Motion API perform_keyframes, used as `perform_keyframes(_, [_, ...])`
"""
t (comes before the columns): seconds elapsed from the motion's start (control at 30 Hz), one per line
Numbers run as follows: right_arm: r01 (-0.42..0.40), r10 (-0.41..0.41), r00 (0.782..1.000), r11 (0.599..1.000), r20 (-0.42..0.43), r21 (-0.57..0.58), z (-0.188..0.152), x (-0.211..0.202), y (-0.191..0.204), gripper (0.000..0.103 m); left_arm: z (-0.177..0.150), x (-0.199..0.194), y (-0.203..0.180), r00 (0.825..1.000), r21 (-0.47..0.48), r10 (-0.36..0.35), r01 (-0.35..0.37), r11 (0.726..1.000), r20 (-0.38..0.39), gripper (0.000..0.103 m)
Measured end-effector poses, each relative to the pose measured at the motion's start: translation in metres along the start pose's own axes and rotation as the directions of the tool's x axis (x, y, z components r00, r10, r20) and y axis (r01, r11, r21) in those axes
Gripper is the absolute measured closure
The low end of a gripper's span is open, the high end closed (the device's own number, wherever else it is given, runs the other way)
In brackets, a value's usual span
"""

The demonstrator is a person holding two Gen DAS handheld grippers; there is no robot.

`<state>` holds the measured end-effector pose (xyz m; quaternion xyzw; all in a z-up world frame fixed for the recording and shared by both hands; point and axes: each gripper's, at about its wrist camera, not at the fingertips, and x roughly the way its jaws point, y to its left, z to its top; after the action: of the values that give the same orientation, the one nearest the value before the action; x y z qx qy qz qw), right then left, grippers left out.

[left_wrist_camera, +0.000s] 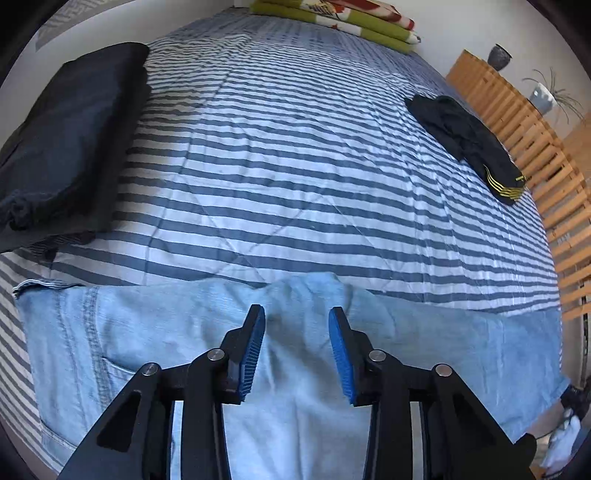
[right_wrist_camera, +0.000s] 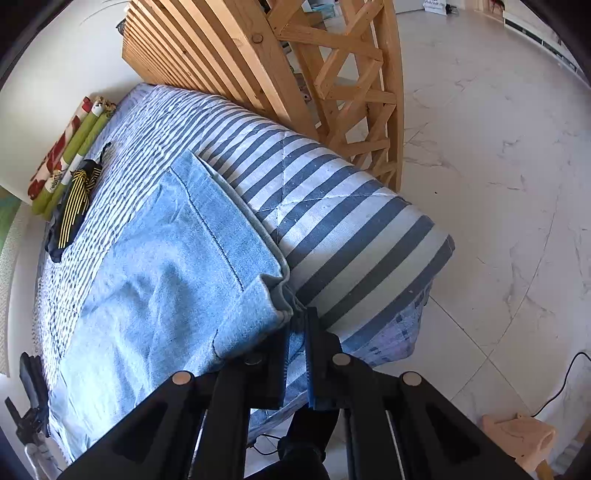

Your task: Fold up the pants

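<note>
While the pale blue jeans [left_wrist_camera: 147, 339] lie spread flat along the near edge of the bed [left_wrist_camera: 295, 166], I count three garments on the striped cover in all. At the far left sits one folded dark garment [left_wrist_camera: 70, 129], squared up and well apart from the jeans. Just right of that, over the middle of the denim, hangs the left gripper [left_wrist_camera: 297, 347]; its two blue pads [left_wrist_camera: 255, 350] stand apart with only a raised wrinkle of cloth below them, pressing on nothing. Further right, near the slatted wooden frame [left_wrist_camera: 517, 122], lies one crumpled black garment with yellow stripes [left_wrist_camera: 465, 144]. One folded green and red floral blanket [left_wrist_camera: 343, 18] rests at the head of the bed. At the right end, the right gripper [right_wrist_camera: 297, 332] has its two fingers drawn together on the corner of the jeans' hem [right_wrist_camera: 284, 295], right at the mattress edge above the marbled floor [right_wrist_camera: 498, 184].
</note>
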<state>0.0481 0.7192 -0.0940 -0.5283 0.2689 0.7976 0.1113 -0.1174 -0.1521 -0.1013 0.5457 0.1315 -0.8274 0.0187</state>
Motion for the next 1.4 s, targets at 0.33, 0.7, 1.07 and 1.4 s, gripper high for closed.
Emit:
perform_keyframes(0.33, [0.019, -0.019, 1.0, 0.999, 0.0, 0.032, 0.001, -0.001, 0.001, 0.096, -0.012, 0.028, -0.011, 0.995, 0.083, 0.097, -0.099, 0.992, 0.026, 0.102])
perform_keyframes(0.7, [-0.043, 0.039, 0.996, 0.997, 0.075, 0.058, -0.001, -0.017, -0.002, 0.097, -0.012, 0.023, -0.033, 0.987, 0.156, 0.156, -0.161, 0.975, 0.041, 0.09])
perform_keyframes(1.07, [-0.258, 0.247, 0.965, 0.952, 0.083, 0.164, -0.013, -0.022, -0.023, 0.096, -0.057, -0.026, -0.12, 0.998, 0.349, 0.006, -0.028, 0.937, 0.062, 0.078])
perform_keyframes(1.4, [-0.384, 0.356, 0.921, 0.897, 0.155, 0.218, -0.033, -0.038, -0.051, 0.065, -0.078, -0.026, -0.173, 0.999, 0.434, -0.025, 0.005, 0.901, 0.04, 0.078])
